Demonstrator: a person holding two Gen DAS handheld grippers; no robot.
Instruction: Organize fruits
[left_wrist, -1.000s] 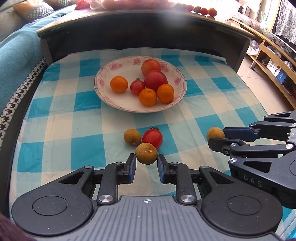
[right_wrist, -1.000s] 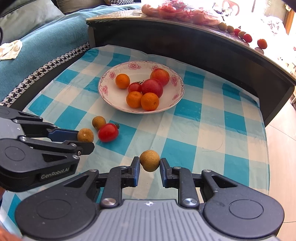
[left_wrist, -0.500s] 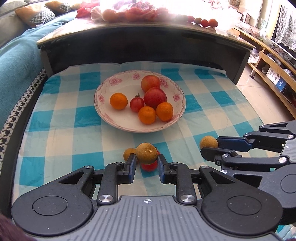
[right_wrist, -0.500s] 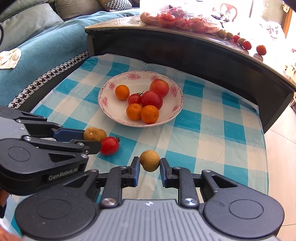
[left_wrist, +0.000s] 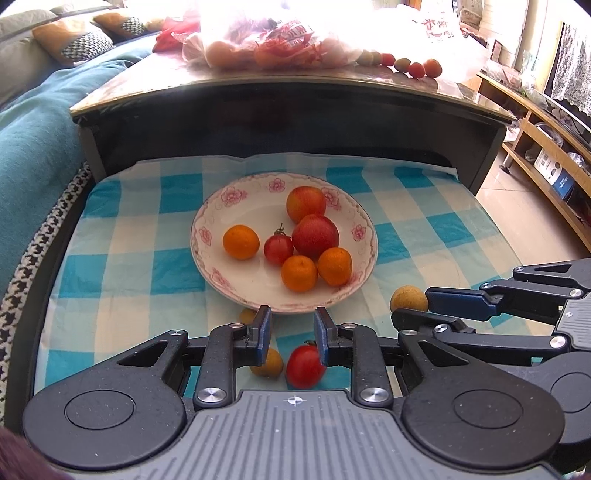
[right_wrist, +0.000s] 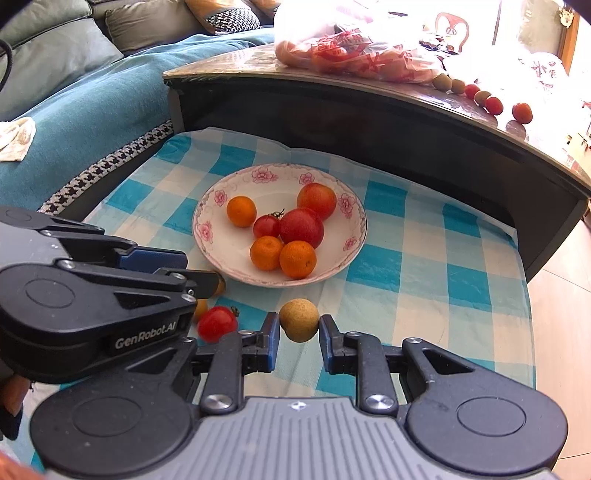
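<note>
Left gripper (left_wrist: 291, 330) fingers spread, empty, near plate (left_wrist: 207, 254); right gripper (right_wrist: 298, 334) fingers clamp longan (right_wrist: 299, 319).

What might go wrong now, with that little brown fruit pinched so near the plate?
1. The longan is round and held only at the tips of the right hand-held gripper; it may slip and roll across the checked cloth.
2. The plate already holds a cluster of fruit, so a dropped longan might bounce off the tangerines.
3. The left hand-held gripper, open, is above a cherry tomato and could squash or nudge it.
</note>
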